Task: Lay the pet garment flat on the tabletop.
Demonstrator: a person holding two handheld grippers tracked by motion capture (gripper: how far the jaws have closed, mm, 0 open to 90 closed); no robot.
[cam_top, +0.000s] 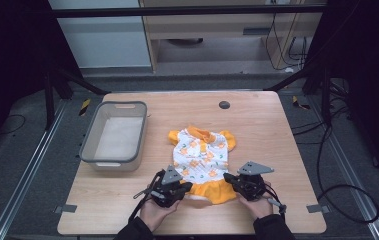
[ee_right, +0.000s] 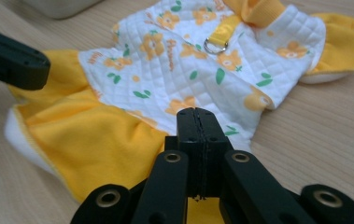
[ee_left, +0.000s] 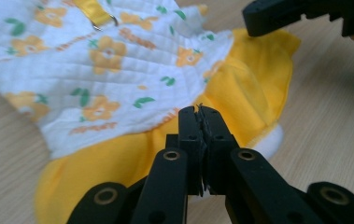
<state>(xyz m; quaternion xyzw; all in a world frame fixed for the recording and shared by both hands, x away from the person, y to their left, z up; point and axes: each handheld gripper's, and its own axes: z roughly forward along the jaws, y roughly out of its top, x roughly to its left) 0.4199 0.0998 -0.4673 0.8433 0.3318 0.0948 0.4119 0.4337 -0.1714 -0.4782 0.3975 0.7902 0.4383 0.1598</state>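
- Your left hand-held gripper (cam_top: 186, 188) and right hand-held gripper (cam_top: 230, 179) flank the dress (cam_top: 201, 159) hem, jaws fully closed, gripping nothing visible.
- The bin (cam_top: 90, 150) holds nothing, left on the bench (cam_top: 262, 130).

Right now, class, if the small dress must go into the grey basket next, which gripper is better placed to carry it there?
Probably the left gripper: it sits at the dress hem on the side nearer the basket; the right gripper is farther off. Both are shut.
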